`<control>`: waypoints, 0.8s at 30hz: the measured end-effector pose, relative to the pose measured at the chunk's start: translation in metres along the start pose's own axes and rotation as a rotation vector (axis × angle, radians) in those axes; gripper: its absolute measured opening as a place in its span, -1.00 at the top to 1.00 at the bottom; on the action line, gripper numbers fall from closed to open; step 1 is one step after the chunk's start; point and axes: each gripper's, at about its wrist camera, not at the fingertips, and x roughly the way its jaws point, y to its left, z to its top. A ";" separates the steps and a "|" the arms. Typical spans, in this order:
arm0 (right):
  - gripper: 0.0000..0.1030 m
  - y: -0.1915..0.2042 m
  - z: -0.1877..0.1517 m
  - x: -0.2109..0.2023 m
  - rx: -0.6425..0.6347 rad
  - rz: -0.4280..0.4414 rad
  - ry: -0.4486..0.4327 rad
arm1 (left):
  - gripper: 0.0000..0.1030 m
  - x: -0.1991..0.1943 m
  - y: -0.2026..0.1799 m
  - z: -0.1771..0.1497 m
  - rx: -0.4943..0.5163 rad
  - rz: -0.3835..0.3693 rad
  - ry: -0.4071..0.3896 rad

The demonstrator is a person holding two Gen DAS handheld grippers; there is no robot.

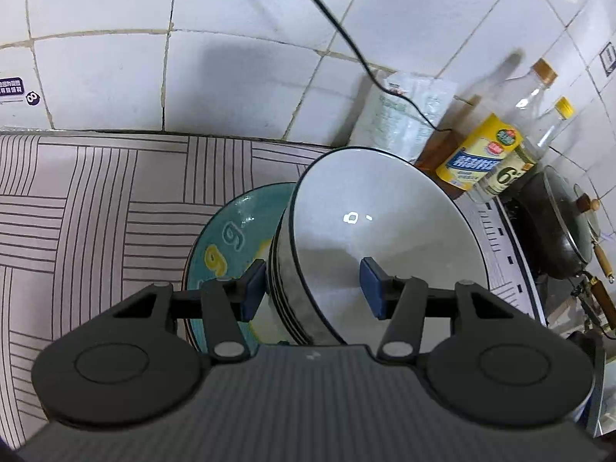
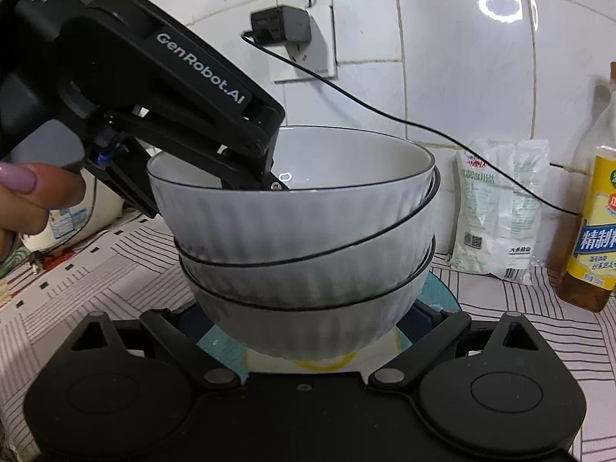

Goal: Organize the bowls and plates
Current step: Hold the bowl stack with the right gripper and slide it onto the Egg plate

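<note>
A stack of grey ribbed bowls with dark rims (image 2: 308,238) stands on a teal patterned plate (image 1: 231,231), whose edge also shows in the right wrist view (image 2: 439,292). The top bowl (image 1: 377,223) sits tilted in the stack. My left gripper (image 1: 313,288) is open, one blue pad outside the bowl wall and one inside, straddling the top bowl's rim; it also shows in the right wrist view (image 2: 277,183), reaching in from the upper left. My right gripper (image 2: 304,319) is open low in front of the stack, its fingertips hidden behind the bottom bowl.
Oil and vinegar bottles (image 1: 500,146) and a white salt bag (image 2: 496,208) stand against the tiled wall at right. A black wok with lid (image 1: 562,227) sits far right. A black cable (image 2: 423,127) runs from a wall charger (image 2: 281,23).
</note>
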 end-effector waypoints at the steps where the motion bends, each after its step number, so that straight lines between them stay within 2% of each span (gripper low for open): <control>1: -0.92 -0.002 0.000 0.003 0.006 0.000 0.003 | 0.01 0.003 0.001 0.000 0.002 0.002 0.003; 13: -0.92 -0.002 -0.012 0.017 0.007 -0.033 0.053 | 0.01 0.020 0.002 -0.007 0.028 0.036 0.016; 18: -0.91 -0.002 -0.018 0.017 0.024 -0.036 0.050 | 0.02 0.023 0.006 -0.009 0.014 0.028 0.033; 24: -0.91 0.001 -0.020 0.022 0.009 -0.052 0.063 | 0.01 0.020 0.000 -0.014 0.043 0.061 0.005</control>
